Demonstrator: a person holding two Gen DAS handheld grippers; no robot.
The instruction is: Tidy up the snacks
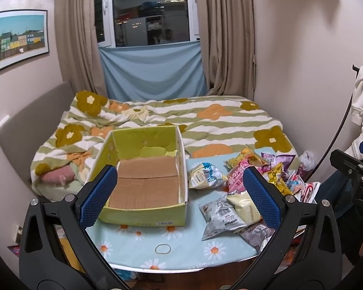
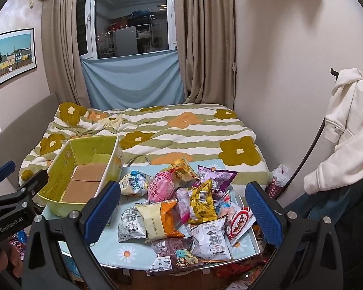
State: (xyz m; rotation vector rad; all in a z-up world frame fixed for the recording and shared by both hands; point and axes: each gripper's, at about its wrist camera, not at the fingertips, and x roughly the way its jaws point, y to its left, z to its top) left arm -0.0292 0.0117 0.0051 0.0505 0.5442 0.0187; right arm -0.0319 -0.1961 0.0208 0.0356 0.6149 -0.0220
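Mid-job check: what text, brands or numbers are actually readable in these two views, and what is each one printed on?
"GenRobot.AI": on the black body of the left gripper, seen from the right wrist view.
"MPM": on the grey snack packet, under its barcode.
Pink packet: large white characters, not legible.
Red-and-white packet: red characters, too distorted to read.
Green box: side lettering blurred; its barcode label too small.

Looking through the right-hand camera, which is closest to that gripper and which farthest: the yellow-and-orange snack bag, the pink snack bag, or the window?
From the right gripper, in the right wrist view:
1. Yellow-and-orange snack bag, just ahead between the fingers, on the table.
2. Pink snack bag, behind it in the pile.
3. Window, far wall beyond the bed.
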